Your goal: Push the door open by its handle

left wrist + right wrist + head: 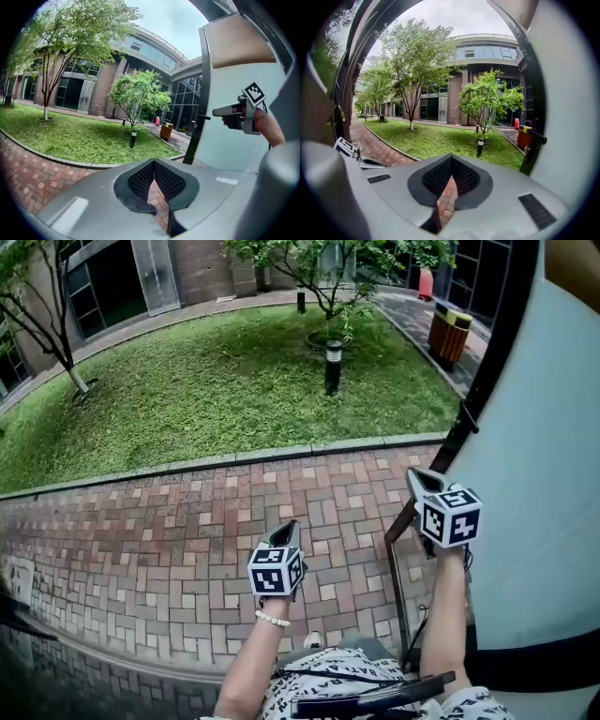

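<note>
The right claw (445, 185) is clenched with nothing between its jaws. It sits at the right of the head view beside the pale door (544, 474), short of the black handle (466, 420) above it. The left claw (157, 187), also clenched and empty, hangs lower centre over brick paving (141, 531), with lawn (216, 390) beyond.

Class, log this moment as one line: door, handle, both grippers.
door: open | handle: untouched | left gripper: shut, empty | right gripper: shut, empty, beside door
</note>
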Demonstrator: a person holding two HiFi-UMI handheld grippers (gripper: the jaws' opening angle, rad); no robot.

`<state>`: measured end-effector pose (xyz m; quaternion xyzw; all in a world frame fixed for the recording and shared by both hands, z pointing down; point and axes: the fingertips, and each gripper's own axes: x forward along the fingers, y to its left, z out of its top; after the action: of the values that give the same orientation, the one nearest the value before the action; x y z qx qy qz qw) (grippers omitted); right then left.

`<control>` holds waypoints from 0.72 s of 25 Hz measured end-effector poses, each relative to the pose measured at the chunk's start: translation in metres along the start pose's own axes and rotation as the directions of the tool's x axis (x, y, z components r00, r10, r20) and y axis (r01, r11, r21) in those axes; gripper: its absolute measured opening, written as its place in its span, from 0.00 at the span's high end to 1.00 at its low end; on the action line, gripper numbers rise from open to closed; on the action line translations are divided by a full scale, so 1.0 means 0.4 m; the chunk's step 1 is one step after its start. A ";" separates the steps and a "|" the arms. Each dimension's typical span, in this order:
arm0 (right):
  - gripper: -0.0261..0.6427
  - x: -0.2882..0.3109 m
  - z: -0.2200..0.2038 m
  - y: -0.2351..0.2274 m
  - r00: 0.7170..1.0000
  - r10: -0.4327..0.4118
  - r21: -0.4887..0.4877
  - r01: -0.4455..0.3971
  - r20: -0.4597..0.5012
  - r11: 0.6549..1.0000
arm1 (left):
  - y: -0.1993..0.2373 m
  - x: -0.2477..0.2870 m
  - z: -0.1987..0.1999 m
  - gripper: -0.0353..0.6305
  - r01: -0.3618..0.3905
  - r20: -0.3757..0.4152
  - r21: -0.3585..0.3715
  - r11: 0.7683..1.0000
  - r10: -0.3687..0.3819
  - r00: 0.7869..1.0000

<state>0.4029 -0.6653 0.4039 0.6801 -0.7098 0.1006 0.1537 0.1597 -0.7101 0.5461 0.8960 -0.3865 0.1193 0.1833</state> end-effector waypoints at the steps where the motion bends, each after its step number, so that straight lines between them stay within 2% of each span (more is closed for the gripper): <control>1: 0.96 0.001 -0.015 0.030 1.000 0.024 0.001 -0.023 -0.007 1.000 | -0.004 -0.010 -0.002 0.96 -0.002 0.005 0.001 1.000 0.002 1.000; 5: 0.96 -0.045 -0.081 0.107 0.995 0.104 0.034 -0.103 -0.006 0.994 | -0.054 -0.055 -0.008 0.96 0.022 0.040 0.004 1.000 -0.022 0.999; 10: 0.96 -0.166 -0.196 0.191 0.988 0.153 0.044 -0.152 -0.020 0.987 | -0.149 -0.147 -0.053 0.96 0.022 0.062 0.003 1.000 -0.022 0.998; 14: 0.96 -0.337 -0.313 0.244 0.982 0.189 0.037 -0.188 -0.026 0.981 | -0.283 -0.265 -0.138 0.96 0.011 0.079 0.016 1.000 -0.012 0.997; 18: 0.96 -0.542 -0.405 0.314 0.971 0.233 0.001 -0.234 -0.054 0.972 | -0.411 -0.445 -0.258 0.96 -0.028 0.073 0.001 1.000 0.028 0.997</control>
<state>0.2971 -0.3988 0.4863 0.5885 -0.7807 0.1342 0.1617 0.1538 -0.4470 0.5372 0.8944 -0.4052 0.0895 0.1668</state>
